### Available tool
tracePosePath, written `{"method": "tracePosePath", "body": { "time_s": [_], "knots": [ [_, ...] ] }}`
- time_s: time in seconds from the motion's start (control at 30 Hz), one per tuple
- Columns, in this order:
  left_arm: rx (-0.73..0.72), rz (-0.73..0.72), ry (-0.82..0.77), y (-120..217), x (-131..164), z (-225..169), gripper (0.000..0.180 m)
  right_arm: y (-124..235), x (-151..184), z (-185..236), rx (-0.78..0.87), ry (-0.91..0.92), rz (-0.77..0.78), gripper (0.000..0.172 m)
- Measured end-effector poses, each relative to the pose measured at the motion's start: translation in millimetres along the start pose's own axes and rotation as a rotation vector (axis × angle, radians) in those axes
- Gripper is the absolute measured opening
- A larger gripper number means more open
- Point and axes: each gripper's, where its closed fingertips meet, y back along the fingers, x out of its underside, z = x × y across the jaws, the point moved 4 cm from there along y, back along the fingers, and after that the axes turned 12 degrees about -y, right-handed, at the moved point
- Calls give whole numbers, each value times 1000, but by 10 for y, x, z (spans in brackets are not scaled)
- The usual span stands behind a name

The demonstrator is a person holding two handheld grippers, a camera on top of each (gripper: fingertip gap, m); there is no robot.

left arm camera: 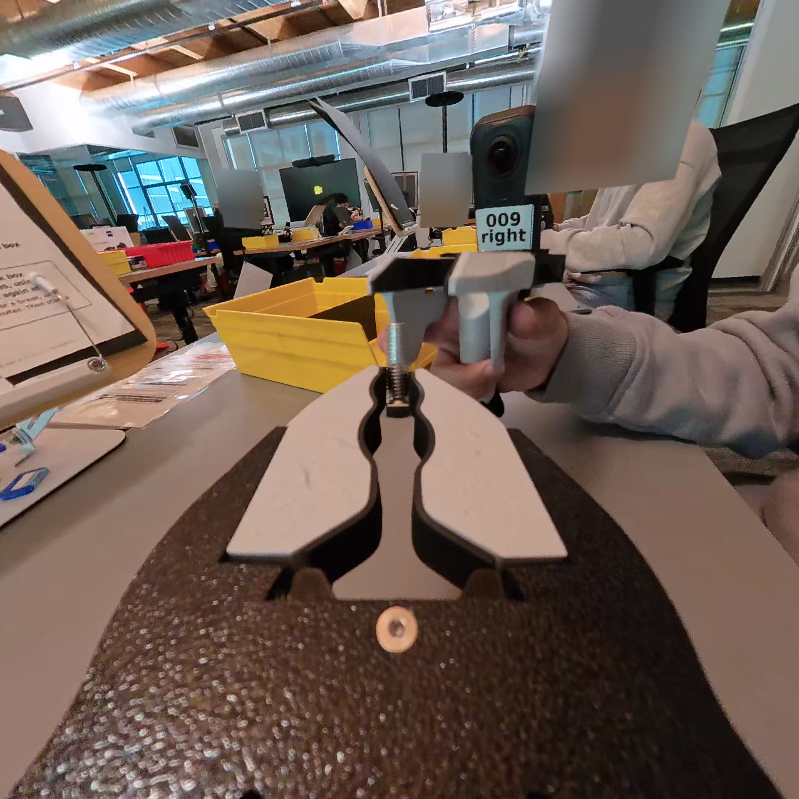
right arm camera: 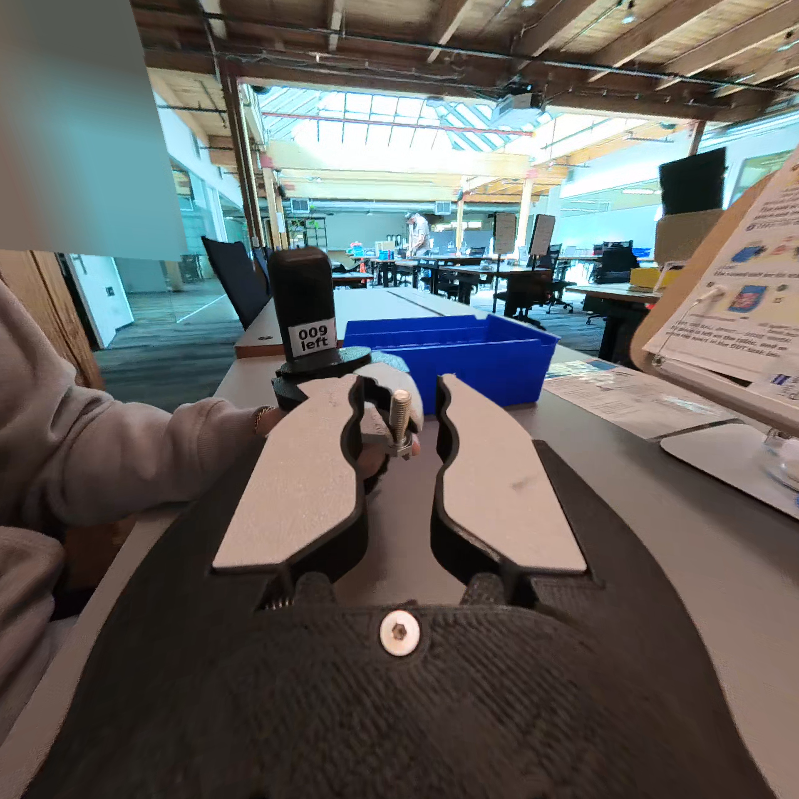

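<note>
A silver threaded bolt [left arm camera: 395, 367] is pinched upright between the fingertips of the left gripper [left arm camera: 396, 391], just above the grey desk [left arm camera: 194, 432]. Its long axis runs near vertical: the plain threaded end points up, and a nut [right arm camera: 402, 449] sits at the lower end, level with the pads. The pads are seen pressed against the lower threads, so the shank stands free above them.

The bolt is judged to be steel: stiff, small, dense for its size, not fragile. The threads should give some bite, yet a round shank can roll or pivot between flat pads. The free upper shank looks like the best place to be taken hold of, across the axis; the nut offers flats lower down.

The right gripper [right arm camera: 397, 402] is held spread, its fingers apart on either side of the bolt without touching it; nothing is clamped in it. In the left wrist view its fingers [left arm camera: 410, 315] are seen close behind the bolt's upper end.

A yellow bin [left arm camera: 281, 333] stands on the desk beyond the bolt in the left wrist view, a blue bin [right arm camera: 475, 359] in the right wrist view. Printed sheets [left arm camera: 142, 385] lie flat nearby, and a tilted board with a page [left arm camera: 52, 294] stands at the side.
</note>
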Motion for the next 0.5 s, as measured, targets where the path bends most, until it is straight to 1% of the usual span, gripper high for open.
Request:
{"method": "tracePosePath", "body": {
  "time_s": [0.07,0.23,0.33,0.43,0.5],
  "knots": [
    [6,-3,-1,-9,-6,-12,8,-57,89,-22,25,6,37,30],
    [12,-15,-13,-9,-24,-24,8,-125,178,-10,10,16,59,9],
    [17,-15,-22,-7,-23,-27,8,-137,183,-1,10,70,68,9],
    [-33,-22,-27,-19,-22,7,10,-135,155,-38,54,110,77,9],
    [-93,3,-36,-7,3,72,32,-57,60,-161,157,164,52,9]
  ]
}}
